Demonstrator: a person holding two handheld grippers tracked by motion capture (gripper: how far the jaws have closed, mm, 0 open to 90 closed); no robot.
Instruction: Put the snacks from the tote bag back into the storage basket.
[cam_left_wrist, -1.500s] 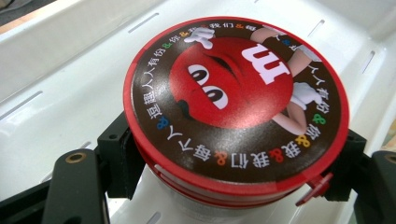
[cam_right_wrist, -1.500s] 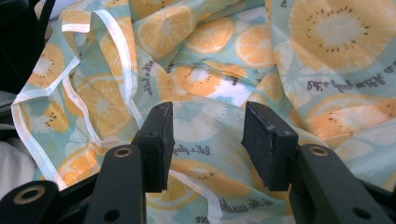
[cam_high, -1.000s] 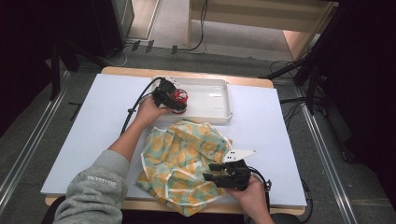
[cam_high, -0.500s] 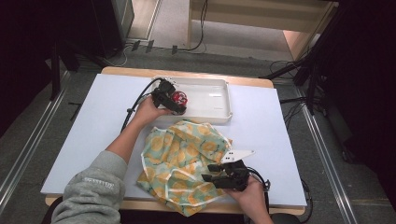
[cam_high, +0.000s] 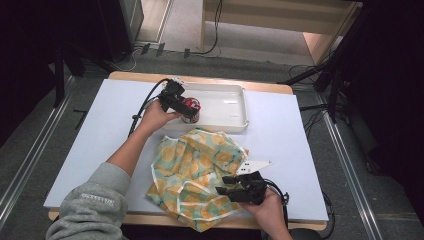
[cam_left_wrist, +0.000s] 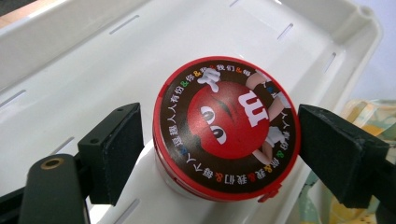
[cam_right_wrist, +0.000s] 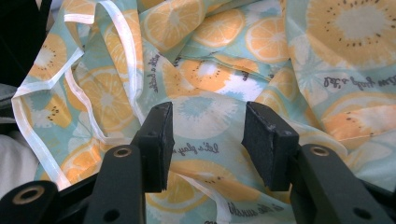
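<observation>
A small round tub (cam_left_wrist: 224, 130) with a red-rimmed lid showing a red candy face stands upright in the white tray (cam_high: 227, 102), near its left front corner; a crumpled cloth (cam_high: 200, 175) printed with orange slices lies just before the tray

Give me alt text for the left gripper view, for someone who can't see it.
A round red-lidded candy tub stands in a white plastic tray between the left gripper's two black jaws, which have just been opening, with slim gaps either side. Orange-print cloth shows beyond the tray's rim.
</observation>
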